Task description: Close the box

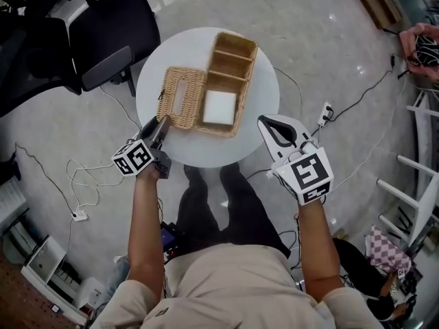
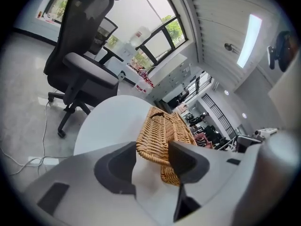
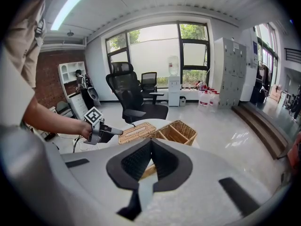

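Bearing the wicker box [image 1: 223, 81], the table [image 1: 206, 149] stands beside a black chair [image 1: 110, 26].

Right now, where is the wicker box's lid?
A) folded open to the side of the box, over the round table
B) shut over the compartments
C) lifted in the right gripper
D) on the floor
A: the wicker lid lies open beside the box on the white table, leaving the compartments uncovered.

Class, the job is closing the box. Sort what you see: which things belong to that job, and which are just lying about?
Job: wicker box, its open lid, left claw, right claw.
Lying about: office chair, floor power strip, white block inside the box.
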### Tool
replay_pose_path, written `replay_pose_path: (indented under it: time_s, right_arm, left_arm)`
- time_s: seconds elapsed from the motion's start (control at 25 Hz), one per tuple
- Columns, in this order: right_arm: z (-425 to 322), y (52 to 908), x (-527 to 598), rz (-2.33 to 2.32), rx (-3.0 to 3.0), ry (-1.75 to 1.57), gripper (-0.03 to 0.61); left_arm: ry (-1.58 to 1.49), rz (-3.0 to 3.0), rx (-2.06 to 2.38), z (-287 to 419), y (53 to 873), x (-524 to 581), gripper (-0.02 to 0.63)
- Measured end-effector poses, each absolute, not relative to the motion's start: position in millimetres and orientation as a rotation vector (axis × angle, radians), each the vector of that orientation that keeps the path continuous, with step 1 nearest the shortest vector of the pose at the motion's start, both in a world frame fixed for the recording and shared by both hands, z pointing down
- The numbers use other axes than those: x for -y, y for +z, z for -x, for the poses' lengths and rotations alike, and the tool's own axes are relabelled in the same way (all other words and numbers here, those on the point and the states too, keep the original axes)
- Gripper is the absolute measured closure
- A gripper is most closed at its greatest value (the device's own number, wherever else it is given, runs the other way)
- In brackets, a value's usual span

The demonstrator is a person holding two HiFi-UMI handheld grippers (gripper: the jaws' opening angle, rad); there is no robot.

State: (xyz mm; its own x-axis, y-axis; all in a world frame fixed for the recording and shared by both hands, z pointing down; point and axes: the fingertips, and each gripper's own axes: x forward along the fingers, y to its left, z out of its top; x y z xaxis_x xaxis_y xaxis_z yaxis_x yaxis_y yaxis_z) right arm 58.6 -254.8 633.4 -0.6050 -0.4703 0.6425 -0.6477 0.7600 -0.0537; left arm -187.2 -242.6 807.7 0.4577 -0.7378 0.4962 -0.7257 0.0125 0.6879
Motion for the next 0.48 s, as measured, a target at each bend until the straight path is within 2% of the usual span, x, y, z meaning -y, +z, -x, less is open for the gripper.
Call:
replay_pose_path:
  time_s: [0.16,0.48]
  right_arm:
    - [-62.9,628.1,253.2,-0.845,2.338,0.369,0.584]
    - [-67.6,614.8,249.6,-0.871,2.348,0.368,0.584]
  left_arm:
    - [-0.008,-1.720,1.313,194.6,795.0,241.1,0.457]
    - [0.015,-1.803,1.356,197.1,752.3,240.6,0.511]
